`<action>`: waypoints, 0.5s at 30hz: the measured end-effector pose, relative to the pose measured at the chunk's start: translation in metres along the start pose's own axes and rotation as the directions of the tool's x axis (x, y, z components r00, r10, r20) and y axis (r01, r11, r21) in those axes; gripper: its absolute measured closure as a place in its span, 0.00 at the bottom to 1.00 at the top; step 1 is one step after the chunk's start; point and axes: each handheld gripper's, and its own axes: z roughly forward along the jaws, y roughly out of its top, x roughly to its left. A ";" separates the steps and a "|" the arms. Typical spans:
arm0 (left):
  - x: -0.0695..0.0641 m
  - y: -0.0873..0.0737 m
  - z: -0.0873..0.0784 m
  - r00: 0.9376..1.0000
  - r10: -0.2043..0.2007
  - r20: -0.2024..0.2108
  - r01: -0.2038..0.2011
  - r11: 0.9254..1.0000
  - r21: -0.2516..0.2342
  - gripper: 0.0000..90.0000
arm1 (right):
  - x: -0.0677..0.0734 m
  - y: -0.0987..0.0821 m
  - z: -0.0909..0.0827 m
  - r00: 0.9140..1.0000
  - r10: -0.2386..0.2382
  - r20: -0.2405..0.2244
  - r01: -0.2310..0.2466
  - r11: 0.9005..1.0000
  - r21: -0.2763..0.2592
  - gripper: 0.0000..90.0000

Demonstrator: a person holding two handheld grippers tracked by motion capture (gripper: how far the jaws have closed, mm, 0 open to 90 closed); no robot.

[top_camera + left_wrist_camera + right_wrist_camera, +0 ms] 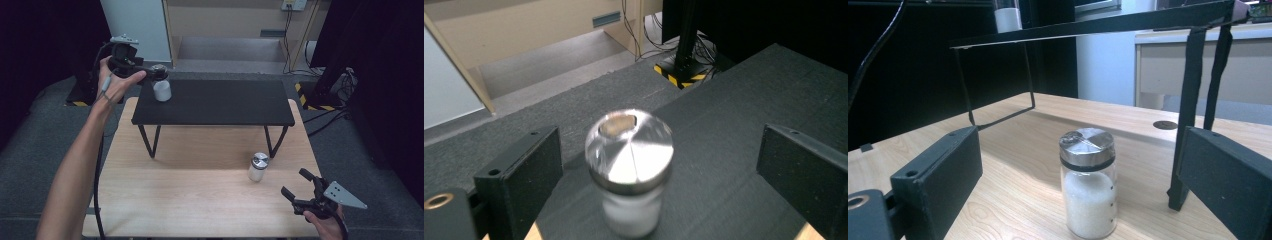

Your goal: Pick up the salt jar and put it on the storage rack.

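Note:
A glass salt shaker [162, 90] with a shiny metal lid stands at the left end of a black raised shelf [225, 102]. My left gripper [159, 70] is at its lid, open. In the left gripper view the shaker [630, 165] sits between the two jaws with a gap on each side. A second shaker [258, 167], half full of white grains, stands on the wooden table [190, 195] by the shelf's right front leg. My right gripper [293, 182] is open near the table's front right corner, short of that shaker [1088, 185], which stands ahead between its jaws.
The shelf rests on thin black legs [1193, 115] over the back half of the wooden table. Grey carpet [50, 130] surrounds the table. Behind it are a beige cabinet [225, 20], cables [290, 30] and black stands with yellow-black tape [305, 95].

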 end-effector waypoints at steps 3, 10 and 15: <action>-0.011 -0.007 -0.015 0.999 0.032 -0.015 -0.032 0.999 -0.008 0.04 | 0.000 0.000 0.000 1.000 -0.002 -0.005 0.002 1.000 -0.001 0.05; -0.022 -0.027 -0.047 0.998 0.058 0.000 -0.058 0.998 -0.041 0.04 | 0.001 0.000 0.000 1.000 -0.006 -0.009 0.006 1.000 -0.002 0.05; -0.032 -0.043 -0.064 0.997 0.083 0.005 -0.083 0.995 -0.054 0.04 | 0.001 0.001 0.001 1.000 -0.009 -0.012 0.009 1.000 -0.002 0.05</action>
